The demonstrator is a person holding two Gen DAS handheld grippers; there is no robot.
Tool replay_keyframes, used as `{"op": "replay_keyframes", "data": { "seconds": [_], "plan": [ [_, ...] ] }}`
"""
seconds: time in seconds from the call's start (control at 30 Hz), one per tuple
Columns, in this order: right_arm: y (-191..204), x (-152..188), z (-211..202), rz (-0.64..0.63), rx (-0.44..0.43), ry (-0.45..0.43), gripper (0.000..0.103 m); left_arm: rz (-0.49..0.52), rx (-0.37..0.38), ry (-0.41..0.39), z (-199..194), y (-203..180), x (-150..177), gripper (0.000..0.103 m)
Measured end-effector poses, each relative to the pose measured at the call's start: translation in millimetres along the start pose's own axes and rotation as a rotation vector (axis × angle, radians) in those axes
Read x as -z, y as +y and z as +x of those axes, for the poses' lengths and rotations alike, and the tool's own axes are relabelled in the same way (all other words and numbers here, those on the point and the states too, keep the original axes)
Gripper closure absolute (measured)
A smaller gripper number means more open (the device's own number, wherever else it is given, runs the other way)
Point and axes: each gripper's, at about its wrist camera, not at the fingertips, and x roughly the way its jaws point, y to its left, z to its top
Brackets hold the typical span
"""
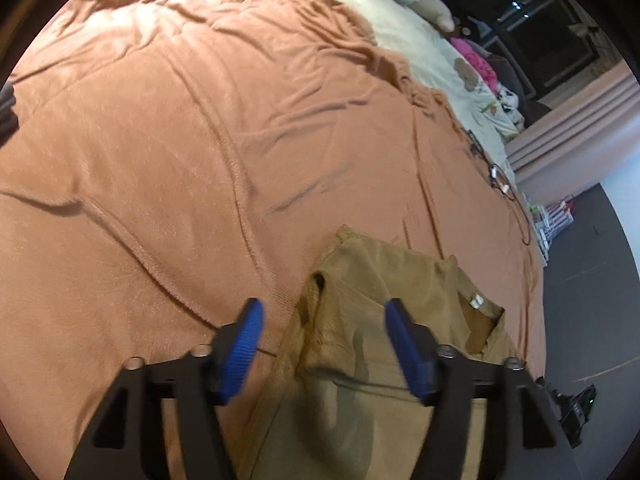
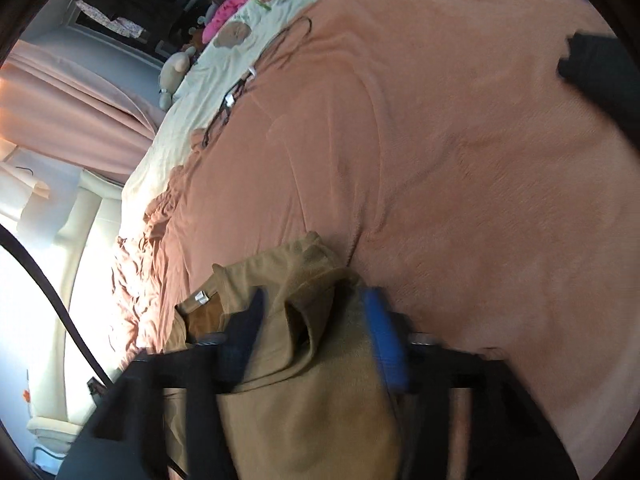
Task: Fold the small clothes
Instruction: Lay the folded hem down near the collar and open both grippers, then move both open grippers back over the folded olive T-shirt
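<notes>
Left gripper [image 1: 324,344]: jaws stand apart, blue ribbed pads [image 1: 244,350] clear of any cloth. Nothing pinched. The tan garment [image 1: 360,380] lies flat below and between the fingers, its near part running under the right-hand pad side; its far edge ends just ahead of the fingertips. A small white label [image 1: 477,302] shows at the neck opening, just right of the right-hand finger.

Right gripper [image 2: 316,332]: jaws likewise apart; frame is motion-blurred. The tan garment [image 2: 304,360] bunches up between the two fingers, a raised fold reaching past the tips. Whether the blue pad [image 2: 386,344] touches the cloth I cannot tell from the blur; no clamping is visible. The label [image 2: 200,297] sits just left of the left-hand finger.

Outward: garment rests on an orange-brown blanket [image 1: 200,140] covering the bed, wrinkled ahead of both grippers. Beyond it, far ahead-right of the left gripper, a cream sheet [image 1: 440,60] with a pink cloth item [image 1: 476,58] and a black cable [image 1: 508,192] on the blanket edge. Pink curtains [image 1: 580,128] stand further right. In the right wrist view a dark object [image 2: 600,68] lies well ahead, to the right.
</notes>
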Motion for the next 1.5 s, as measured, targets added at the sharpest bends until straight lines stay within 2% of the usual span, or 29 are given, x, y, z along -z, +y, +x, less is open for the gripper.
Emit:
{"op": "replay_keyframes", "data": {
  "seconds": [0.13, 0.3, 0.43, 0.57, 0.73, 0.93, 1.03, 1.17, 1.3, 1.5],
  "plan": [
    [22.4, 5.5, -31.2, -0.085, 0.087, -0.032, 0.039, 0.049, -0.013, -0.009, -19.9, -11.9, 6.0, 0.02],
    [76.5, 34.0, -63.1, -0.278, 0.241, -0.12, 0.039, 0.142, -0.091, -0.028, -42.1, -28.9, 17.9, 0.015],
    [99.9, 62.2, -95.9, -0.378, 0.196, -0.173, 0.039, 0.183, -0.11, -0.068, -64.1, -35.1, 26.7, 0.01],
    [105.8, 87.0, -116.4, -0.478, 0.222, -0.202, 0.039, 0.276, -0.1, -0.112, -86.9, -45.1, 38.3, 0.008],
    [107.9, 123.1, -131.9, -0.601, 0.219, -0.226, 0.039, 0.375, -0.097, -0.111, -105.3, -54.4, 53.7, 0.008],
    [95.7, 134.4, -133.7, -0.663, 0.272, -0.187, 0.039, 0.45, -0.089, -0.147, -119.0, -51.8, 66.9, 0.008],
    [97.0, 125.5, -126.3, -0.671, 0.321, -0.127, 0.039, 0.458, -0.097, -0.135, -119.9, -48.9, 66.2, 0.008],
    [93.0, 123.1, -115.7, -0.702, 0.369, -0.127, 0.039, 0.456, -0.106, -0.086, -113.3, -36.7, 62.4, 0.008],
    [86.4, 122.9, -98.5, -0.701, 0.36, -0.089, 0.039, 0.441, -0.138, -0.054, -103.3, -21.8, 59.0, 0.008],
    [81.0, 112.9, -79.9, -0.689, 0.344, -0.034, 0.039, 0.476, -0.179, -0.015, -84.2, -8.9, 64.7, 0.008]
  ]
}}
